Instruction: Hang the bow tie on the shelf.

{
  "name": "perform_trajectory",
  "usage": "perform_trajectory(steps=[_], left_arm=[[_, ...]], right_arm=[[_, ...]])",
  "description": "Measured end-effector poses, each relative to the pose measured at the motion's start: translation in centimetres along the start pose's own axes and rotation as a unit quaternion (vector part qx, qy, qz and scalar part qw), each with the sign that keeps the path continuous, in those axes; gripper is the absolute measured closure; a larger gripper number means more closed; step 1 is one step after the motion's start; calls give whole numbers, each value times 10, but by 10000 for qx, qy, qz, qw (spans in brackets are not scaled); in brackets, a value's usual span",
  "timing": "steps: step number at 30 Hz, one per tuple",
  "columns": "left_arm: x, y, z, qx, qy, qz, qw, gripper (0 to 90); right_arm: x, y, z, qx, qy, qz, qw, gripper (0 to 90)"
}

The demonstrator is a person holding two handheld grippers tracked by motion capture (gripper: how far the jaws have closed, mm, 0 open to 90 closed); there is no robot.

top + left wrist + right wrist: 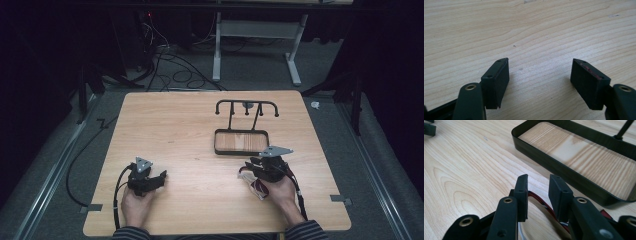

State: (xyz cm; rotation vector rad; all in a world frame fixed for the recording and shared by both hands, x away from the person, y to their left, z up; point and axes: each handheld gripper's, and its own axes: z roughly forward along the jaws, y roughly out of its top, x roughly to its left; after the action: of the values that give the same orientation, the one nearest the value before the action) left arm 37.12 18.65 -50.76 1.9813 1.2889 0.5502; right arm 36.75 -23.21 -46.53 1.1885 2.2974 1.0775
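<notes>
A black metal stand sits right of the table's middle, with a shallow rectangular tray (241, 131) and a hooked bar (246, 103) on two posts behind it. The tray's near wall (564, 170) runs across the right gripper view and holds nothing. My right gripper (248, 166) lies just in front of the tray. Its jaws (538, 177) stand a narrow gap apart with bare wood showing between them. Under it lies a red and white cable bundle (256, 186), and a red strand (541, 203) passes below the jaws. My left gripper (161, 176) rests at the front left, wide open (539, 61) over bare wood.
The wooden table (190, 125) has tape marks (341, 200) at its front corners. Black cables (170, 75) trail over the grey floor beyond it, near a white desk frame (255, 40). The left gripper's jaws (429, 128) show at the top left of the right gripper view.
</notes>
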Motion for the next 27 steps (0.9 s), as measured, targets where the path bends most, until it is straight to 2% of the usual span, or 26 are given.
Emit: perform_trajectory(steps=[27], left_arm=[[0, 0, 0, -1, -3, -4, 10000, 315]], right_arm=[[5, 2, 24, 361, 45, -44, 9993, 743]])
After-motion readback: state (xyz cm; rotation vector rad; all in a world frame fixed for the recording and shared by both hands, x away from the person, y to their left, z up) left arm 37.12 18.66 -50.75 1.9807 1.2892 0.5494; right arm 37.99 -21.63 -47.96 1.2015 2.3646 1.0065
